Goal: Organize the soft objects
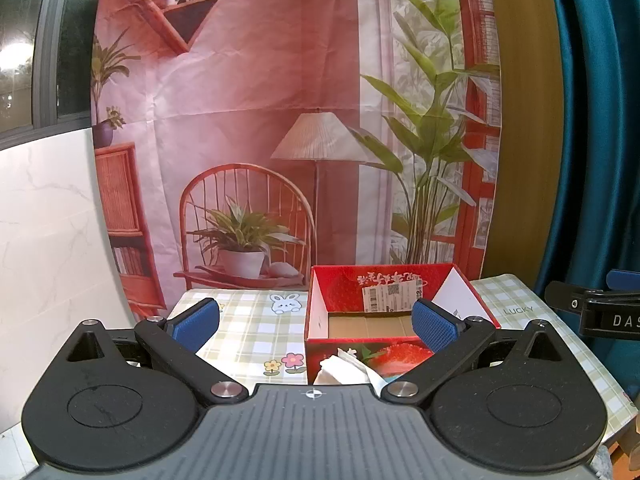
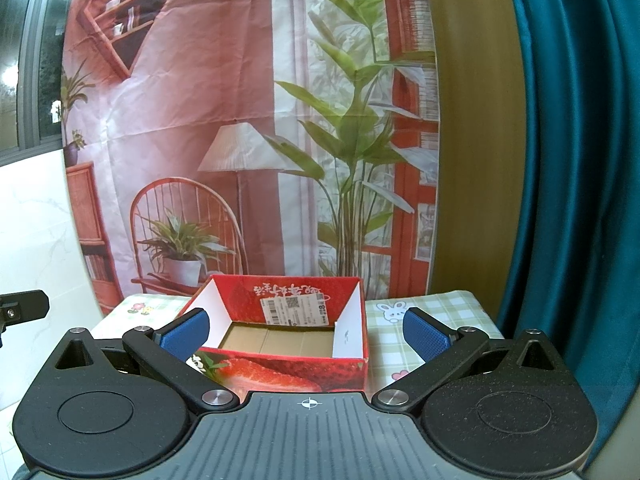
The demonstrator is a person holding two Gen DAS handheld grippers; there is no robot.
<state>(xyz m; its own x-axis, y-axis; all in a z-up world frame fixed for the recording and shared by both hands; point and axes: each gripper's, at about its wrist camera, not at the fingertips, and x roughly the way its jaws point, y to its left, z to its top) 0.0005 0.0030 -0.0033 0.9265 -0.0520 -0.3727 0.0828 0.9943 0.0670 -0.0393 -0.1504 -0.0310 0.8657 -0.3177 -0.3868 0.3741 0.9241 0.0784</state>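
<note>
While both grippers hang w/ jaws spread wide & nothing between them, the open red cardboard box printed with strawberries (image 1: 400,300) sits on the green-and-white checked cloth surface (image 1: 248,332), straight ahead of each camera. Left gripper (image 1: 316,320): blue pads either side of the box's near-left corner, its right pad overlapping the box's right wall in view. Right gripper (image 2: 306,334): pads flank the box (image 2: 280,372), which fills the gap. Box interior: bare brown cardboard floor, white shipping label (image 1: 392,296) on the far inner wall. A crumpled white soft object (image 1: 340,368), prob. tissue or cloth, lies against the box's near outer face, partly hidden by the left gripper body. Behind the box: printed fabric backdrop of a red room with chair, lamp & plants (image 1: 280,120). Right of the box: teal curtain (image 2: 560,160). Left of the box: white marble-look wall (image 1: 44,240).
</note>
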